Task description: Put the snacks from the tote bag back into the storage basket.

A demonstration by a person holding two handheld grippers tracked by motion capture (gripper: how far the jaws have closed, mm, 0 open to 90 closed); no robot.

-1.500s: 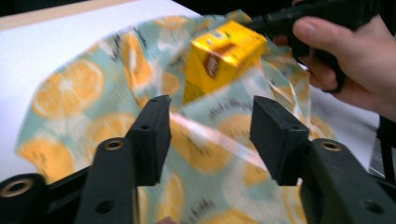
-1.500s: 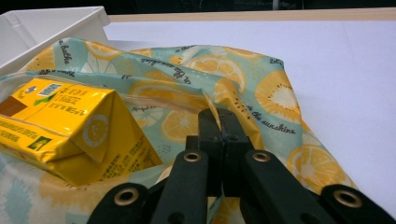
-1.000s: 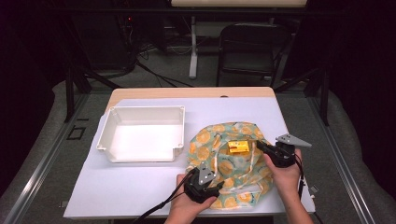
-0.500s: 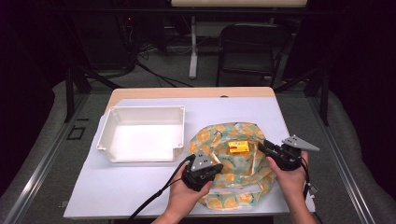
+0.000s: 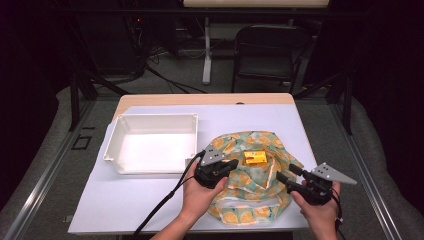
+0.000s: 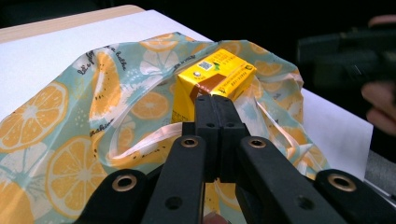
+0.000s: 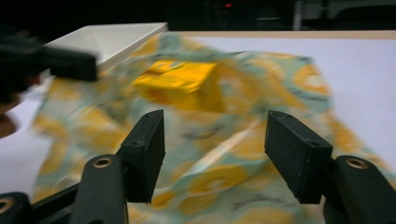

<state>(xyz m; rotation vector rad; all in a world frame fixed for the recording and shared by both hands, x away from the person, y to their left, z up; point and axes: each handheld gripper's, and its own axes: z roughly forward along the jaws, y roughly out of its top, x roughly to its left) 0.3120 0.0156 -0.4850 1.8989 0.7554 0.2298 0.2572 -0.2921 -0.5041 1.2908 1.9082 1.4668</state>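
Observation:
A fabric bag (image 5: 260, 200) printed with orange slices lies crumpled on the white table top, with a small yellow carton (image 5: 254, 158) resting on it. My left gripper (image 5: 233, 164) is at the bag's left edge. In the left gripper view its jaws (image 6: 216, 100) are shut just in front of the carton (image 6: 215, 74), and a pale handle strap (image 6: 140, 142) comes out at both sides of them. My right gripper (image 5: 287, 173) hovers at the bag's right side. Its jaws (image 7: 215, 149) have just been opening and stand apart, with only the bag (image 7: 280, 84) beyond them.
An empty white tray (image 5: 150, 120) stands left of the bag on the white table sheet (image 5: 125, 200). A dark chair (image 5: 270, 50) and cables are on the floor beyond the far edge. The other hand's gripper (image 7: 56, 63) shows at the left of the right gripper view.
The left gripper has risen and moved away from the near edge over the bag. The right gripper has drawn back toward the near edge and its jaws have opened off the bag.

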